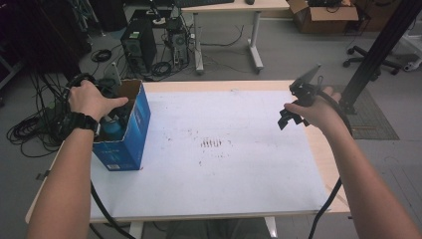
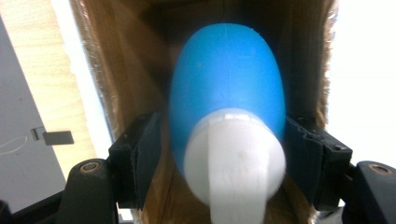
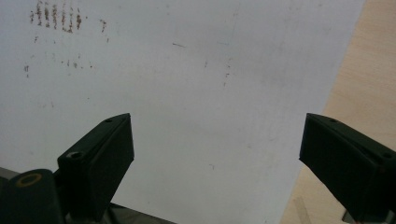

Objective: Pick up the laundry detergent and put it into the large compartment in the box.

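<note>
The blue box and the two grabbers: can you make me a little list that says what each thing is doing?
blue box: open at the top, standing at the table's left edge
blue bottle: white cap, inside the box
left gripper: reaching into the box, jaws closed on the bottle's sides
right gripper: open, holding nothing, above the white sheet
white sheet: covers the table, brown marks in the middle

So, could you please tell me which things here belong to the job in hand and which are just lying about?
In the job:
- blue bottle, between the left gripper jaws
- blue box
- right gripper, open over the white sheet

Lying about:
- computer towers
- cardboard box
- office chair
</note>
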Demonstrator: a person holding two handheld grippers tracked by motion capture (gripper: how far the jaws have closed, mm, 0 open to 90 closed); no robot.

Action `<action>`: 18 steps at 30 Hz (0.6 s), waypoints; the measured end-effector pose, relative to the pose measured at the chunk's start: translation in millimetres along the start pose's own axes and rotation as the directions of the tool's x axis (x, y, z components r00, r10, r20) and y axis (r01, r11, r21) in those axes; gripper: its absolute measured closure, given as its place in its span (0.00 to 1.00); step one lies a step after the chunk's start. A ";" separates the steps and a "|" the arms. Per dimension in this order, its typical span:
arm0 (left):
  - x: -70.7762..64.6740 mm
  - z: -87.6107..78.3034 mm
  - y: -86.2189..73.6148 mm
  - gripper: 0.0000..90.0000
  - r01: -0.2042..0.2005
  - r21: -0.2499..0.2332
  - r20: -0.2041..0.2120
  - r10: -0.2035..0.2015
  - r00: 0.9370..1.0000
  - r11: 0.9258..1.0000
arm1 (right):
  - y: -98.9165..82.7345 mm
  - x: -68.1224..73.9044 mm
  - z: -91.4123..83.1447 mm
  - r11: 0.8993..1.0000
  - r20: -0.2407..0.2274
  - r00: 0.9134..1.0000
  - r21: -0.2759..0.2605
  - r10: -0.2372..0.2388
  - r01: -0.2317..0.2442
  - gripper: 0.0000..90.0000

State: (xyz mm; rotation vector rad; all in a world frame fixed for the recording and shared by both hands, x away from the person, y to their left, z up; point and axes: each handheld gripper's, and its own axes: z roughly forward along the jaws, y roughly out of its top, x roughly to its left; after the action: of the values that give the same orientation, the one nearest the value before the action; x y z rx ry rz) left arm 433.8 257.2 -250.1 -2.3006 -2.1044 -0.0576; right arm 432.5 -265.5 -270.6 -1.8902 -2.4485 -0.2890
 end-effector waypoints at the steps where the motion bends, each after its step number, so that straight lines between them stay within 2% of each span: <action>1: -0.5 -2.7 -0.2 0.34 -0.002 -0.003 0.001 0.002 1.000 1.000 | -0.1 -0.2 -0.2 1.000 -0.001 1.000 0.000 0.000 0.000 0.11; 7: -2.7 -20.4 -1.8 0.30 -0.005 -0.026 -0.007 0.005 1.000 1.000 | -0.2 0.6 -1.2 1.000 0.000 1.000 0.000 -0.002 0.002 0.11; 12: -14.3 -44.6 -4.1 0.25 -0.027 -0.061 -0.007 0.027 1.000 0.998 | -0.3 3.1 -5.3 1.000 -0.002 1.000 -0.007 -0.009 0.009 0.11; 16: -24.3 -54.6 -5.1 0.21 -0.045 -0.082 -0.002 0.045 0.999 0.996 | -1.1 5.0 -8.6 1.000 -0.003 1.000 -0.011 -0.013 0.013 0.11; 18: -34.1 -59.4 -5.0 0.20 -0.061 -0.090 0.003 0.062 0.998 0.994 | -2.1 6.2 -11.1 1.000 -0.003 1.000 -0.018 -0.017 0.017 0.11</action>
State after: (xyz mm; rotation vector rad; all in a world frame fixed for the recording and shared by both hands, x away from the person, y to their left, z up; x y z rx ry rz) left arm 425.1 221.2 -192.3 -2.4162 -2.0735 -0.1479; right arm 427.9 -262.0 -259.1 -1.8747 -2.4700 -0.3147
